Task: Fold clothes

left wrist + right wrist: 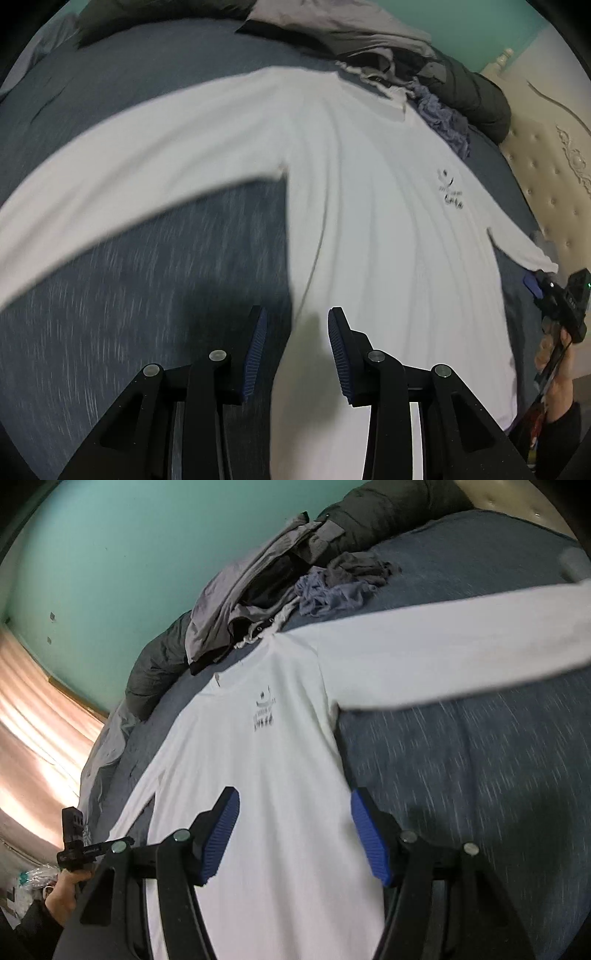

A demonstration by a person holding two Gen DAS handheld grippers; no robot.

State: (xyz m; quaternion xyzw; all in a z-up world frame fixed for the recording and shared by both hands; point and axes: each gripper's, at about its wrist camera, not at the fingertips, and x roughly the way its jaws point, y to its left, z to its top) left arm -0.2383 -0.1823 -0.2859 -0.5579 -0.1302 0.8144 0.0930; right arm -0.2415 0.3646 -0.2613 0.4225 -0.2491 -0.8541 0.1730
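shirt (pixel 369 221), white, long-sleeved, lies face up and flat on the blue-grey bed (pixel 129 314); small dark print on the chest, both sleeves spread outward. collar end points toward 1 o'clock in the left wrist view, toward 11 o'clock in the right wrist view.

risks, judged:
- both views are streaked with motion blur, so a grab made at speed could miss the single edge and pinch two layers, or catch the bedcover with the shirt.
- the pile of dark clothes (pixel 295 583) sits just beyond the collar; a fold carried that way could land on it or drag a piece along.
- uneven pull by the two hands would skew the fold line.

jaws relative to shirt:
- left gripper (pixel 297 350): jaws released, nothing between the pads; the shirt's side edge runs in the gap, body cloth toward 3 o'clock, bare bed toward 9 o'clock. contact with cloth cannot be told.
- right gripper (pixel 295 834): jaws released and wide, empty; they frame the lower body of the shirt, its side edge near the 3 o'clock pad.
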